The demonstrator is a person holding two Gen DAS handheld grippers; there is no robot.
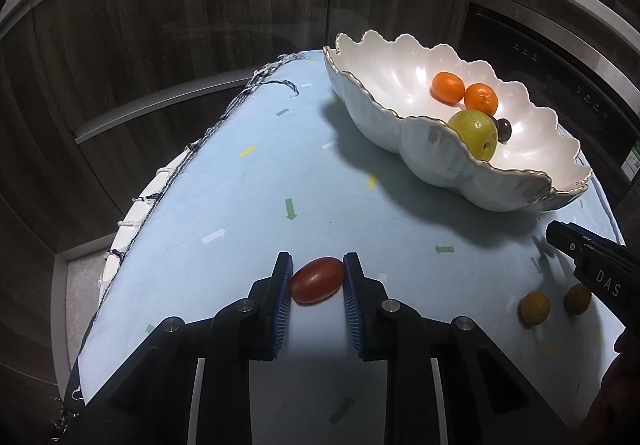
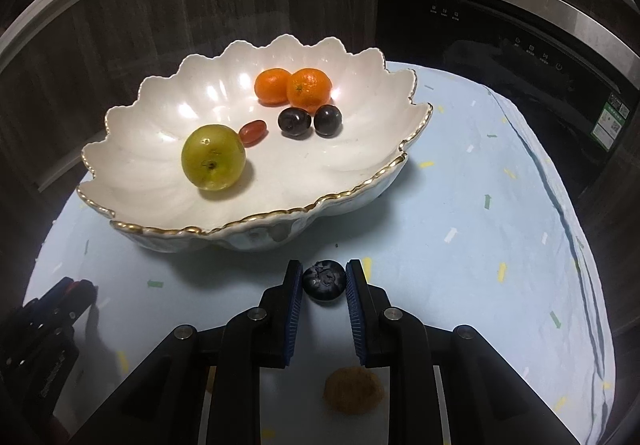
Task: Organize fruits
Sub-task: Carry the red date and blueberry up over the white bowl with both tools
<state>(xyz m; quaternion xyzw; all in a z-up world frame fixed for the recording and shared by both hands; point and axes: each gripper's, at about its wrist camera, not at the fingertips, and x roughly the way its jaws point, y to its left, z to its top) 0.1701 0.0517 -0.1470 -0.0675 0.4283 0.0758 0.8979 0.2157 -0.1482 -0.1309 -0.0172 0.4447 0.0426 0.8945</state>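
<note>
Table covering: light blue tablecloth (image 2: 460, 205) printed with small green, yellow and white arrows, fringed along its left edge in the left wrist view.

Bowl: white scalloped bowl (image 2: 160, 173) with a gilt rim, standing on the cloth.

Bowl contents, by size: one green-yellow apple (image 2: 213, 157) at the near left of the basin; two mandarins (image 2: 309, 88) touching each other at the far side; two dark cherries (image 2: 295, 122) side by side just in front of the mandarins; one red grape tomato (image 2: 253, 132) lying just beside the apple.

Left gripper (image 1: 318, 279): blue-padded fingers set narrow, closed on a red grape tomato (image 1: 317, 280) that is pinched between the pads, above the cloth and well short of the bowl.

Right gripper (image 2: 323, 281): fingers narrow, closed on a blueberry (image 2: 324, 280), crown end facing the camera, held just in front of the bowl's near wall.

Loose on the cloth: two small brownish-yellow round fruits (image 1: 535, 308), near each other, beside the right gripper in the left wrist view; their kind cannot be told. One shows blurred below the right gripper's fingers.
</note>
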